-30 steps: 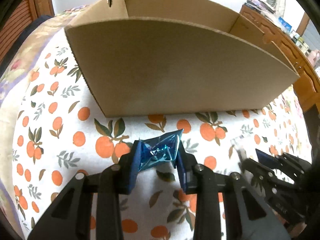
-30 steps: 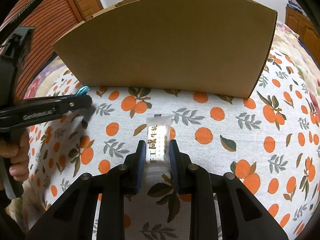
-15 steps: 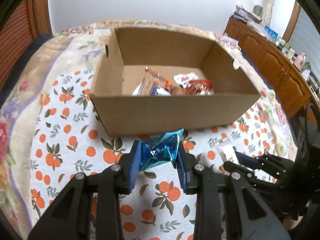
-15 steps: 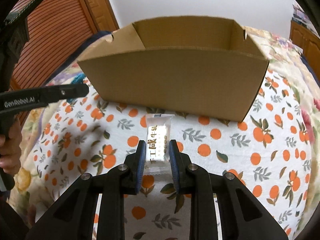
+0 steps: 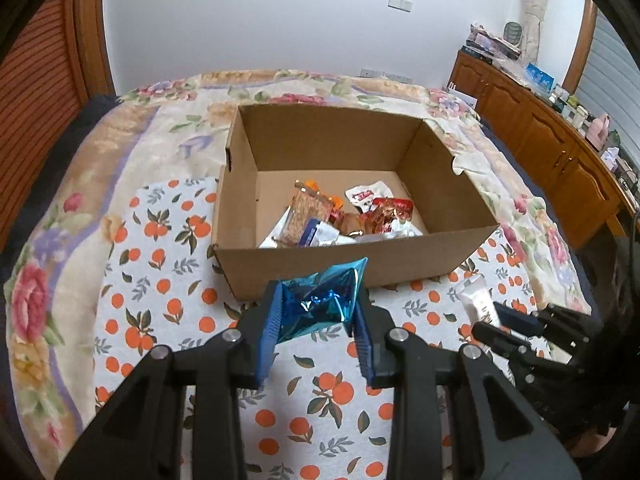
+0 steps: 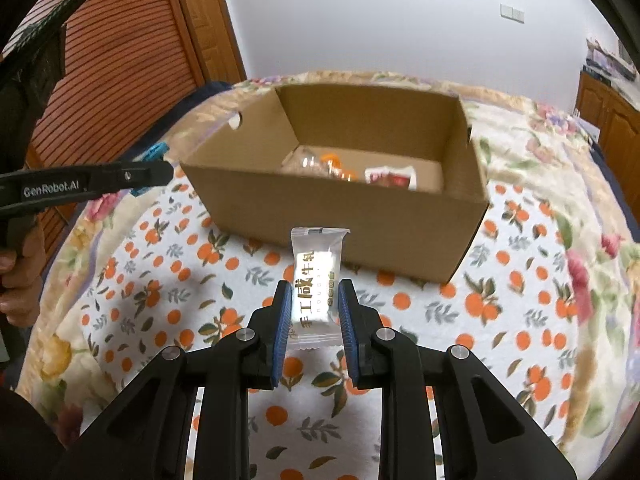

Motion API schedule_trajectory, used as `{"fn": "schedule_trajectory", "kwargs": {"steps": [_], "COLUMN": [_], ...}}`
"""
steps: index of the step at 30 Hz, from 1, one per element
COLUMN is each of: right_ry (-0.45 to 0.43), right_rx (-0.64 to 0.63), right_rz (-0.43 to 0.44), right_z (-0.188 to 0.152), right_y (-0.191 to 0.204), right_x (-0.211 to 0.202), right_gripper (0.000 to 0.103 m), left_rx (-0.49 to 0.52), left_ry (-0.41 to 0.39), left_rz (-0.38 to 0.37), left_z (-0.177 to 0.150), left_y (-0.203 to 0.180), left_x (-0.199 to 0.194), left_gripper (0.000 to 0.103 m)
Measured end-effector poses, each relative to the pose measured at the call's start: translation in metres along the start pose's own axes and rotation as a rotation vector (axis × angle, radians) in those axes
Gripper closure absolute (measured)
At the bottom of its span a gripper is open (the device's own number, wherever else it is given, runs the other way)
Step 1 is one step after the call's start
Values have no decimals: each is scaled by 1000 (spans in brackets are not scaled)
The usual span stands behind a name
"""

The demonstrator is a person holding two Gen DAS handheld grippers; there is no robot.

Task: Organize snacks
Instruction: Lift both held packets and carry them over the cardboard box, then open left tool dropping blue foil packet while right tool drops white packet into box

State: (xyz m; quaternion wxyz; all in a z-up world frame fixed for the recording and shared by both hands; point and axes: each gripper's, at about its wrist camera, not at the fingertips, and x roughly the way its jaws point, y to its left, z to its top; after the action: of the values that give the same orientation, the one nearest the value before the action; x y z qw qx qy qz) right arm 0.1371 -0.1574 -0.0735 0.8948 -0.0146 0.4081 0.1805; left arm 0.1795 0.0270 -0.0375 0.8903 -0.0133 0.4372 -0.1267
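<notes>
My left gripper [image 5: 318,304] is shut on a crinkled shiny blue snack wrapper [image 5: 320,300], held in the air in front of an open cardboard box [image 5: 352,258]. Several snack packets [image 5: 344,216] lie on the box floor. My right gripper [image 6: 312,300] is shut on a white snack packet with gold lettering [image 6: 316,280], also lifted before the same box [image 6: 340,208]. In the left wrist view the right gripper [image 5: 496,320] shows at lower right with the white packet [image 5: 476,300]. The left gripper [image 6: 156,168] reaches in from the left of the right wrist view.
The box stands on a white cloth with orange fruit print [image 5: 160,292] laid over a floral bedspread [image 5: 80,184]. Wooden cabinets [image 5: 552,160] with clutter on top run along the right wall. A slatted wooden door [image 6: 112,64] is at left. A hand [image 6: 16,280] grips the left tool.
Both grippers have risen with their snacks still held. The box, seen earlier only by its front wall, now shows its open top and the packets inside.
</notes>
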Motion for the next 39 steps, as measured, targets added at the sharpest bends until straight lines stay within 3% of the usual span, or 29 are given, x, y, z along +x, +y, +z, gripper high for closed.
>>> {"fn": "schedule_trajectory", "kwargs": {"steps": [10,20,29,39], "right_ry": [-47,-54,-27,16], "right_rx": [-46,-99,-104,-42], "right_rz": [-9,13,21,6], "right_z": [41,84,102,109], "right_y": [1,-6,-22,-48], "right_x": [-33,-37,-8,54], "right_gripper": [82,81,81,82], "left_rx": [12,36,20,6], "left_ry": [-28,-34,25,79], "left_rz": [-18,-16,-31,-15], "left_z": [39,81,91,96], "left_y": [-11,-13,-4,5], "left_x": [-13,13,67,119], "left_gripper": [72,72,72,72]}}
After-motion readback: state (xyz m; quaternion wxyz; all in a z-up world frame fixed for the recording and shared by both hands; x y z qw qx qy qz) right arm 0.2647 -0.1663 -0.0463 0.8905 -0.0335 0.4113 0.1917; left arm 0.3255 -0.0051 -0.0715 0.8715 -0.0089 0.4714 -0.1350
